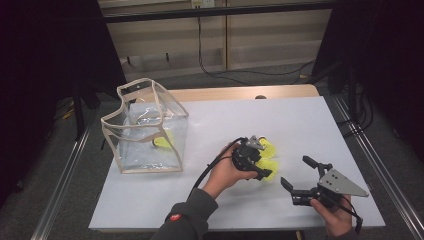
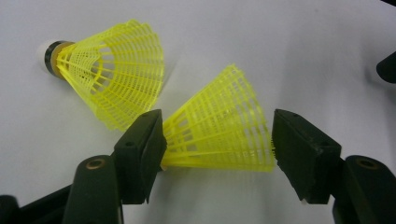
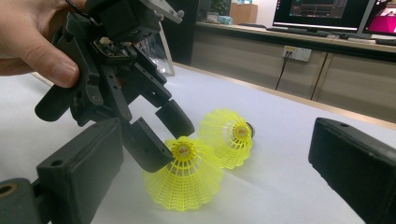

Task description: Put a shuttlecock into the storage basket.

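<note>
Two black jaws of the left gripper [image 2: 217, 147] sit right at the bottom of the left gripper view, with a yellow plastic shuttlecock [image 2: 219, 133] lying on its side between them. One jaw looks to be touching the narrow end of the skirt; the other is just off the flared rim, with a thin gap, so not really clamped on it, more like half-wide around it. No way to tell from the pics whether the first pad is actually pressing.

Second shuttlecock [image 2: 105, 77] lies just beyond the left gripper's jaws, off to the side of the touching one, its black-and-white cork pointing away. It's close beside the first shuttlecock, but I can't say whether they touch.

From the right gripper view you see the left gripper coming down at a slant onto the near shuttlecock, a thumb wrapped around its body. The right gripper [image 1: 299, 176] is held off to the side, well apart from both birdies, jaws spread wide with nothing in them.

Farther out past the left hand [image 1: 225, 172], on the white table [image 1: 300, 120], stands a clear plastic bag [image 1: 147, 127] with beige trim, top open, something yellow inside it.
</note>
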The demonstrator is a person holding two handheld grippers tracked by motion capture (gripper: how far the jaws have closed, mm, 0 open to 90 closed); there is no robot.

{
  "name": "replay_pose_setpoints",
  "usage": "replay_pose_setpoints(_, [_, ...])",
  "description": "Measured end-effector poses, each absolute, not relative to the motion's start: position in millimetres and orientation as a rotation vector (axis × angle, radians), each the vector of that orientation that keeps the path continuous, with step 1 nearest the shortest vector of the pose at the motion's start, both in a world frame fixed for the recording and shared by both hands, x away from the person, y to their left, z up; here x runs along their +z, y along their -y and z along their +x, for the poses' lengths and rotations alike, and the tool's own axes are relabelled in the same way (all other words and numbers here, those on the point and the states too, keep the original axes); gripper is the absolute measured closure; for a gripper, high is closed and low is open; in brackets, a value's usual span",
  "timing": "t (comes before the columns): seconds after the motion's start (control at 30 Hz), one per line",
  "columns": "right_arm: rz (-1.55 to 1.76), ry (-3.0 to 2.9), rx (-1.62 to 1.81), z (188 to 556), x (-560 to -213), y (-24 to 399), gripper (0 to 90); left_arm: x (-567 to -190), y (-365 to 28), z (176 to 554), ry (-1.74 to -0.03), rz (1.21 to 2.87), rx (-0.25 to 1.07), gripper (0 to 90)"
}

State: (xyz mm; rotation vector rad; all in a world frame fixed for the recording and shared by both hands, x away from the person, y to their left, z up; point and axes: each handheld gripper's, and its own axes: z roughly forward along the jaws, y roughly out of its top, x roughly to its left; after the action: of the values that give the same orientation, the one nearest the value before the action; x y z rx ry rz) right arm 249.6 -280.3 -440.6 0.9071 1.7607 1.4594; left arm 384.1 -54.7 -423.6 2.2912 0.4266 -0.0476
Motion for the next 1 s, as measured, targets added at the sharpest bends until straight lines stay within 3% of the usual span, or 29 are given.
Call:
replay_pose_setpoints(0.73, [0.905, -1.763, 1.463, 250, -441, 280, 3.0, -423, 23, 385, -0.490, 2.281, -0.045, 47.1])
replay_pose_setpoints(1.0, [0.914, -1.764, 1.463, 250, -442, 280, 3.0, -428, 32, 380, -0.449, 2.309, -0.004, 45.3])
